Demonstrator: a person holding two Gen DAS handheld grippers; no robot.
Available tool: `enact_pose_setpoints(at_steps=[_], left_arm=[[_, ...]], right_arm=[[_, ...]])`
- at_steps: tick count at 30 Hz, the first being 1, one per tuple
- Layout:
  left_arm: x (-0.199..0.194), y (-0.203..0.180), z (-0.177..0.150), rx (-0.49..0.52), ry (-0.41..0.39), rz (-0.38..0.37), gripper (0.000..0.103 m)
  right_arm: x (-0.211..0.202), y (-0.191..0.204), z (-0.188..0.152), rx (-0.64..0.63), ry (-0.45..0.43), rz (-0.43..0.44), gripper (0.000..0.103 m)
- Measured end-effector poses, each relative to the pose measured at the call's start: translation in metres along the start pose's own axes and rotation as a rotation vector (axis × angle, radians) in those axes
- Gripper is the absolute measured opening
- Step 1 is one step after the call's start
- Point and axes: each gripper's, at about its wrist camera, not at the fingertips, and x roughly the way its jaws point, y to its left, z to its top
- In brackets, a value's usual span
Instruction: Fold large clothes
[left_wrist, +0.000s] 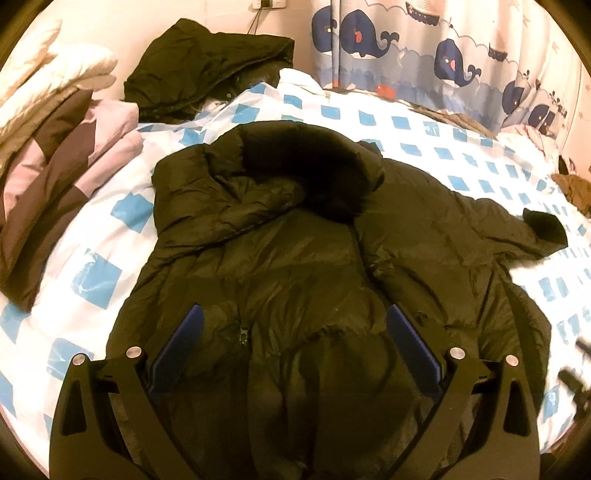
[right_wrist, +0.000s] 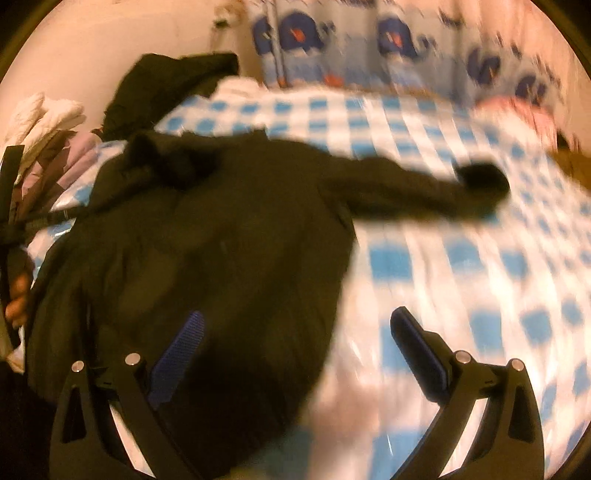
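Note:
A large dark puffer jacket (left_wrist: 288, 258) with a hood lies spread front-up on the blue-and-white checked bedspread (left_wrist: 406, 125). One sleeve (left_wrist: 517, 229) stretches out to the right, ending in a dark cuff. My left gripper (left_wrist: 293, 317) hovers open over the jacket's lower front, near the zipper, with nothing between its blue pads (left_wrist: 184, 339). The right wrist view is blurred by motion. There, my right gripper (right_wrist: 295, 325) stands open over the jacket's (right_wrist: 207, 236) right edge, and the outstretched sleeve (right_wrist: 424, 188) lies ahead of it.
A second dark garment (left_wrist: 207, 66) is heaped at the head of the bed by the wall. Folded pink, brown and white clothes (left_wrist: 62, 147) are stacked at the left. A whale-print curtain (left_wrist: 443, 55) hangs behind. A hand (right_wrist: 18, 299) shows at the left edge of the right wrist view.

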Motion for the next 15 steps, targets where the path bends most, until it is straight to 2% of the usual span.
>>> enact_pose_setpoints(at_steps=[5, 6, 10, 13, 14, 15], left_arm=[[-0.005, -0.002, 0.001, 0.017, 0.006, 0.004, 0.095], [-0.006, -0.003, 0.001, 0.027, 0.002, 0.013, 0.095], [-0.007, -0.003, 0.001, 0.031, 0.005, 0.021, 0.095], [-0.011, 0.000, 0.002, 0.025, -0.003, 0.021, 0.095], [-0.012, 0.002, 0.002, 0.022, -0.006, 0.023, 0.095], [-0.013, 0.004, 0.003, 0.018, -0.007, 0.021, 0.095]], right_arm=[[0.026, -0.029, -0.041, 0.205, 0.205, 0.169, 0.098], [0.030, -0.023, -0.044, 0.213, 0.218, 0.190, 0.098], [0.043, 0.020, -0.044, 0.088, 0.210, 0.213, 0.097], [0.056, 0.033, -0.041, 0.072, 0.208, 0.255, 0.095], [0.057, 0.032, -0.039, 0.080, 0.188, 0.302, 0.088], [0.052, 0.030, -0.038, 0.095, 0.173, 0.346, 0.050]])
